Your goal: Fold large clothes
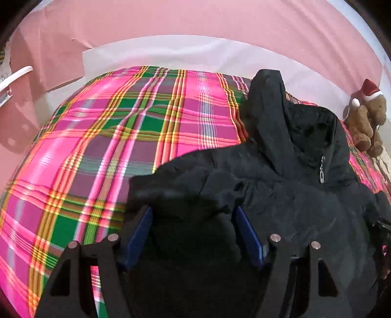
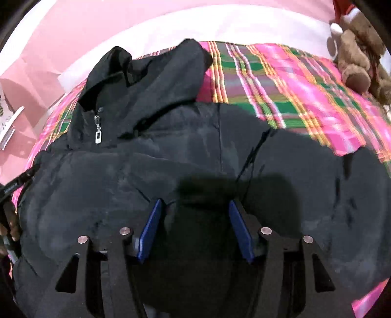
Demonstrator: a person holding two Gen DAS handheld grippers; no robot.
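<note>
One black jacket (image 1: 281,186), one plaid bedspread (image 1: 97,137), one teddy bear (image 1: 366,117), two grippers

Left wrist view: looks forward and down along the left gripper (image 1: 193,215), close above the near left part of the black hooded jacket (image 1: 281,176); faces across the plaid bedcover (image 1: 110,137) toward the pink wall (image 1: 195,22).
Right wrist view: looks forward and down along the right gripper (image 2: 195,208), very close over the jacket's body; faces the same wall.
Nearness: both low over the fabric, fingers filling the lower frame.
Shared: jacket hood, zipper pull (image 1: 322,172), plaid bedcover, teddy bear in a Santa hat (image 1: 366,117) at far right.
</note>
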